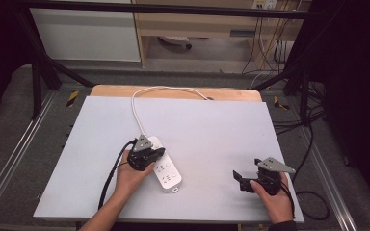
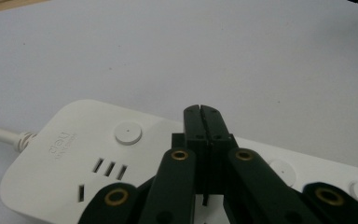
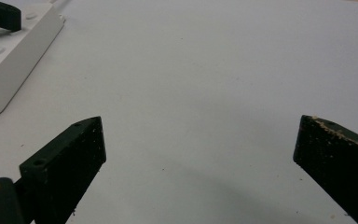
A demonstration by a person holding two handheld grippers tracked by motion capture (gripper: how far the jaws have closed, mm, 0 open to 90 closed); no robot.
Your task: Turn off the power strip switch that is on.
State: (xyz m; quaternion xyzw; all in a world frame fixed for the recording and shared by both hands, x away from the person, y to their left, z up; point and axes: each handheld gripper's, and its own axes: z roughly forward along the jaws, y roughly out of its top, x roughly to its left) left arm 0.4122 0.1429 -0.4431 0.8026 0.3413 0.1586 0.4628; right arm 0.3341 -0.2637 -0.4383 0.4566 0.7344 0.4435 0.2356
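So my left gripper (image 1: pixel 157 153) was sitting right over the white power strip (image 1: pixel 166 171), jaws pinched together with nothing between them, tips hovering above the strip's top face near a round button (image 2: pixel 128 133). The strip lay on the grey table mat (image 1: pixel 212 130), cord (image 1: pixel 139 108) running off toward the far edge. My right gripper (image 1: pixel 238 176) was parked well apart from it, jaws wide open and empty.

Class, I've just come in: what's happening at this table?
A person holds a tool in each hand over a grey table. The left tool, jaws shut with nothing between them, sits over a white power strip, near its round buttons. The right tool is open and empty, off to the side above bare table.
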